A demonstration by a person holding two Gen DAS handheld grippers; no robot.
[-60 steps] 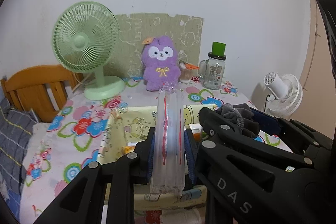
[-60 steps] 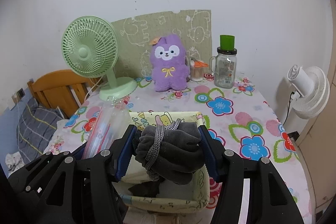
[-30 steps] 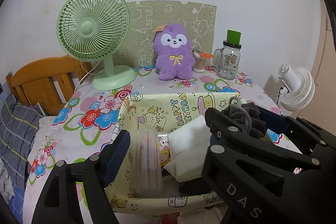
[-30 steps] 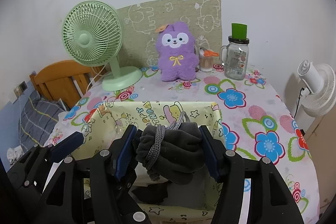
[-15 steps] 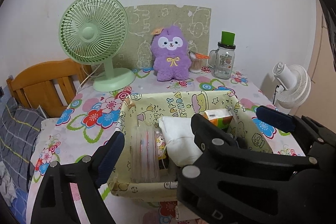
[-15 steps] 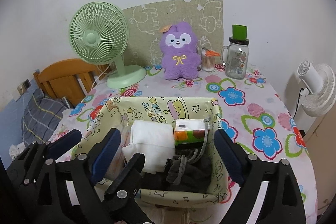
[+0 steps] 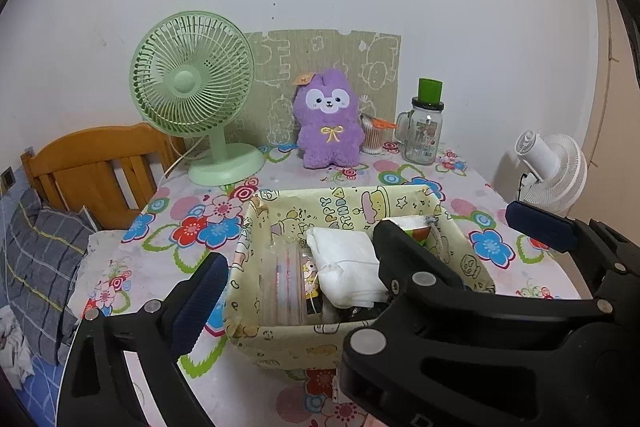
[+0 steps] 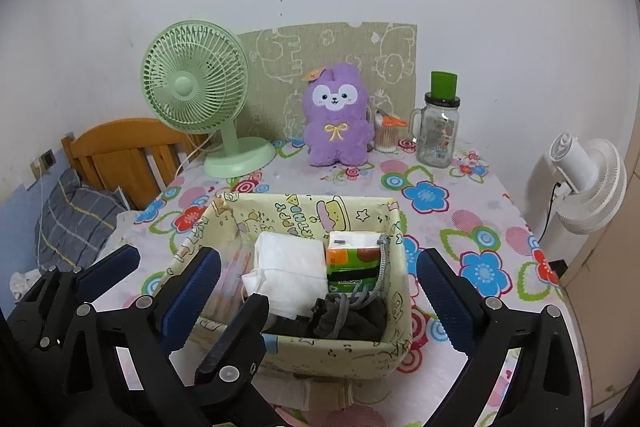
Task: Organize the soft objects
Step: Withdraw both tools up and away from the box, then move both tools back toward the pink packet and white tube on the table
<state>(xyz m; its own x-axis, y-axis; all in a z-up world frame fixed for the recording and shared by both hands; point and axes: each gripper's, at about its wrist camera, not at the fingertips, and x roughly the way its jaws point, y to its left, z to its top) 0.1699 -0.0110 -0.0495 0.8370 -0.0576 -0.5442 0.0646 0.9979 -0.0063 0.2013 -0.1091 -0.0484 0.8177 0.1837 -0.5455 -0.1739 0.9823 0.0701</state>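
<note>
A yellow cartoon-print fabric basket (image 8: 400, 239) stands on the flowered tablecloth. In it lie a clear red-striped plastic pack (image 7: 286, 283) on the left, a white soft pack (image 8: 290, 265), an orange-green tissue pack (image 8: 352, 261) and a dark grey cloth bundle with a grey cord (image 8: 348, 319). My left gripper (image 7: 316, 275) hangs just before the basket, its jaws opening with nothing held between them. My right gripper (image 8: 318, 275) hovers beside it, jaws likewise opening and empty. Their fingers interleave, so the right gripper's left finger hides the left gripper's right pad. A purple plush (image 8: 338, 119) sits at the back.
At the back stand a green table fan (image 8: 196, 79), a glass jar with a green lid (image 8: 438, 131) and a cup of cotton swabs (image 8: 386, 137). A white fan (image 8: 580, 183) stands off the table's right edge. A wooden headboard (image 8: 120, 151) and bedding lie to the left.
The left gripper let go of the clear pack and the right let go of the grey bundle; both now lie in the basket. Both grippers opened wide and drew back and up.
</note>
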